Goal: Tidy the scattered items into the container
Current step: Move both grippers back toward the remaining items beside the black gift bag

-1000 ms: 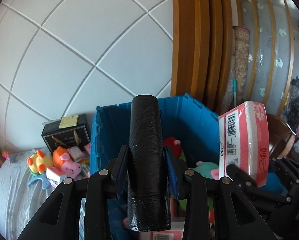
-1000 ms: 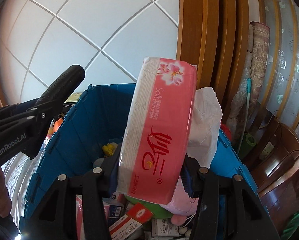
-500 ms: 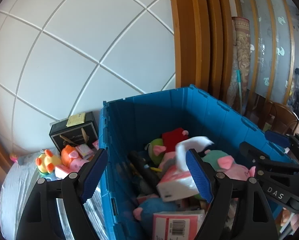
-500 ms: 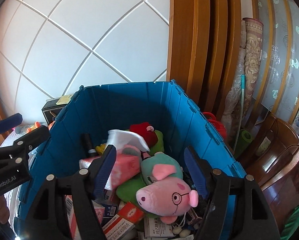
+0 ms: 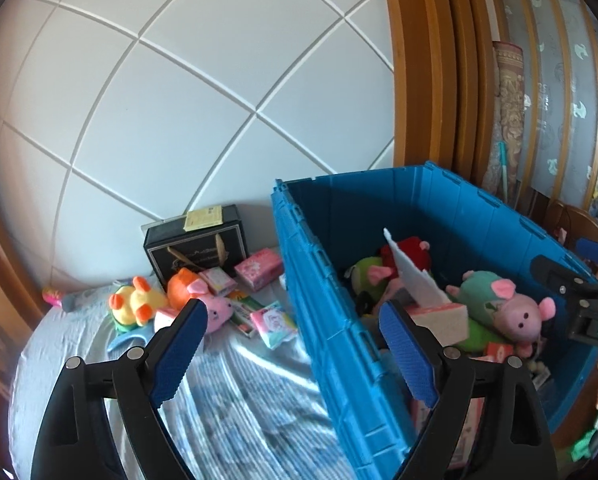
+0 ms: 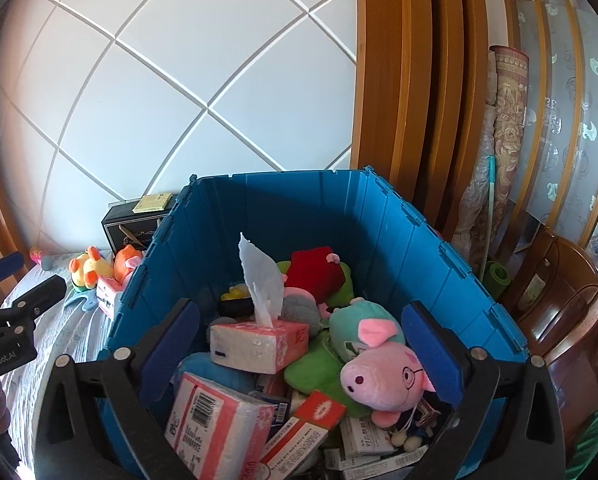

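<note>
A blue crate point(image 6: 427, 240) point(image 5: 339, 320) holds plush toys, boxes and a pink tissue pack point(image 6: 259, 344) with a tissue sticking up. My right gripper point(image 6: 303, 344) is open and empty above the crate's near side. My left gripper point(image 5: 295, 344) is open and empty, straddling the crate's left wall. Scattered items lie on the striped cloth left of the crate: a yellow duck plush point(image 5: 135, 304), a pink pig plush point(image 5: 215, 308), a pink tissue pack point(image 5: 259, 268) and a small packet point(image 5: 273, 322).
A black gift box point(image 5: 197, 248) stands against the white panelled wall behind the scattered items. A wooden frame point(image 6: 403, 100), a rolled rug point(image 6: 503, 140) and a wooden chair point(image 6: 559, 300) stand right of the crate.
The left gripper opened and dropped the black roll; the right gripper opened and dropped the pink tissue pack into the crate. The left gripper has since swung left toward the scattered items.
</note>
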